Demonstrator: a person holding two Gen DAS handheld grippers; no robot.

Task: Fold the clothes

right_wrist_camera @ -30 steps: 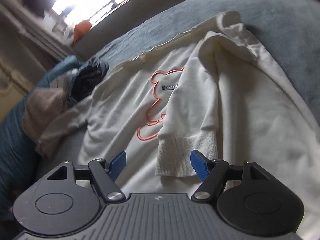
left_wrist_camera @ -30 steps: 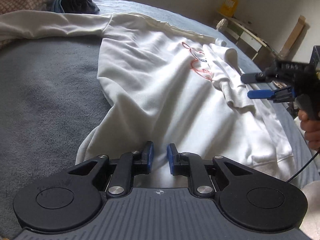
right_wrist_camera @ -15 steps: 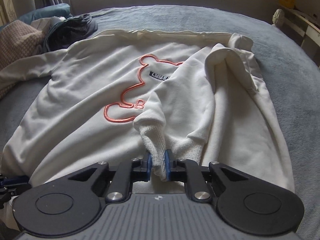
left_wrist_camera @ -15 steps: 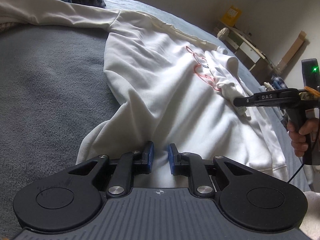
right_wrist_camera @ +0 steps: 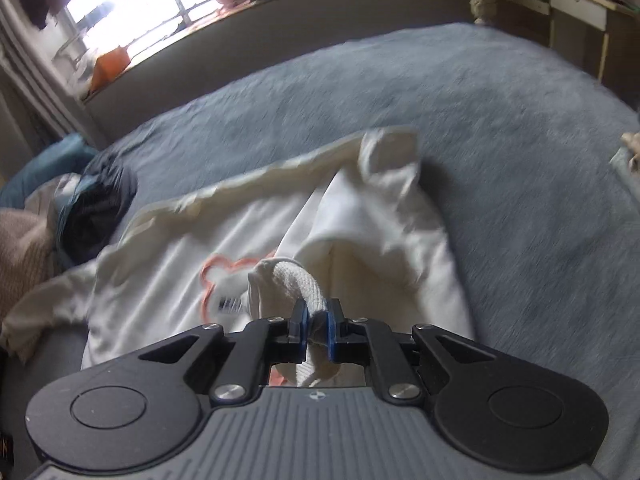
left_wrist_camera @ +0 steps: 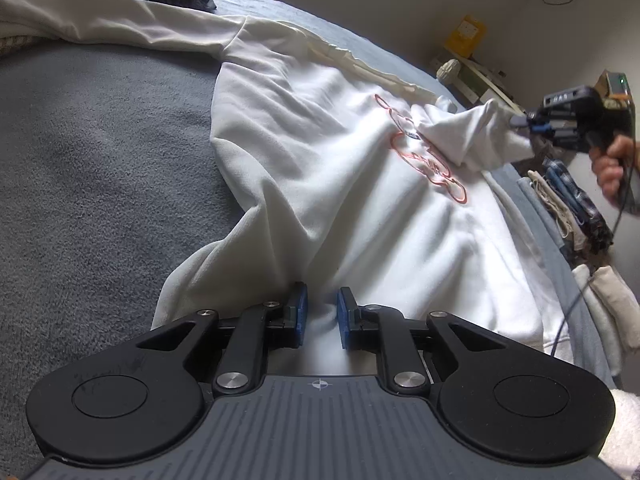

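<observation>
Both sets of jaws are clamped on white cloth. On the right gripper the jaws have just been closing and now pinch the ribbed cuff of one sleeve, which is bunched between the blue pads. On the left gripper the jaws stand narrow, with a fold of the hem gathered between the pads.

What they hold is a white sweatshirt with an orange bear outline on the chest. It lies spread front-up on a bed covered by a grey-blue blanket. The sleeve in the right gripper is lifted off the body of the sweatshirt and drawn out toward that side, seen from the left wrist camera, where a hand grips the tool's handle. The other sleeve stretches away flat across the blanket toward the far corner.

A dark bundle of clothes sits beyond the sweatshirt's shoulder, beside a pinkish checked cloth. Folded garments are stacked at the near edge of the bed. A bright window and a cluttered sill lie beyond the bed. The right wrist view is blurred.
</observation>
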